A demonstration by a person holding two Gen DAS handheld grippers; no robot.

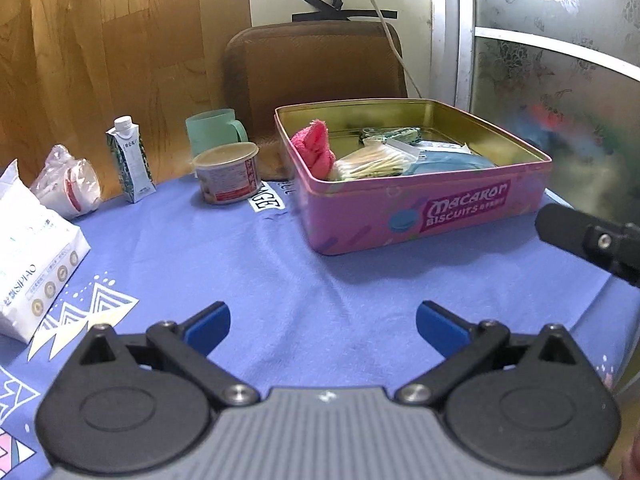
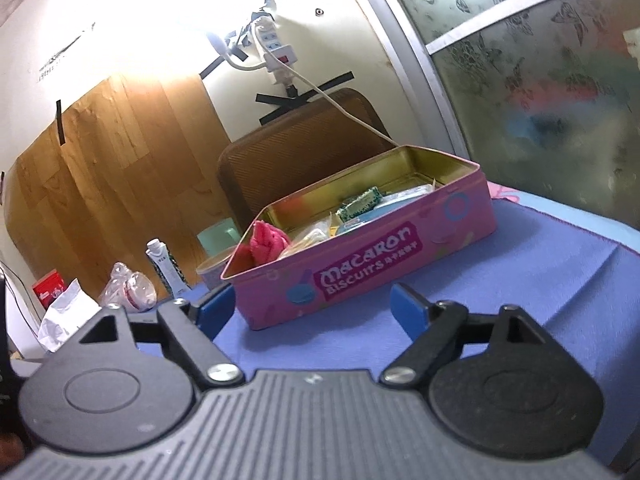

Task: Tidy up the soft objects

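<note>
A pink Macaron biscuit tin (image 1: 424,216) stands open on the blue cloth; it also shows in the right wrist view (image 2: 360,276). Inside lie a pink towel (image 1: 314,148), a bag of cotton swabs (image 1: 374,164), a blue soft item (image 1: 452,162) and a small green packet (image 1: 394,134). The towel (image 2: 266,246) and the green packet (image 2: 358,204) show in the right wrist view too. My left gripper (image 1: 323,322) is open and empty above the cloth, in front of the tin. My right gripper (image 2: 314,306) is open and empty, close to the tin's front wall.
Left of the tin stand a round can (image 1: 228,178), a green cup (image 1: 214,130), a small carton (image 1: 130,160), a crumpled plastic bag (image 1: 68,184) and a tissue pack (image 1: 32,256). A brown chair back (image 1: 316,68) is behind the table. A frosted glass door (image 1: 560,80) is at right.
</note>
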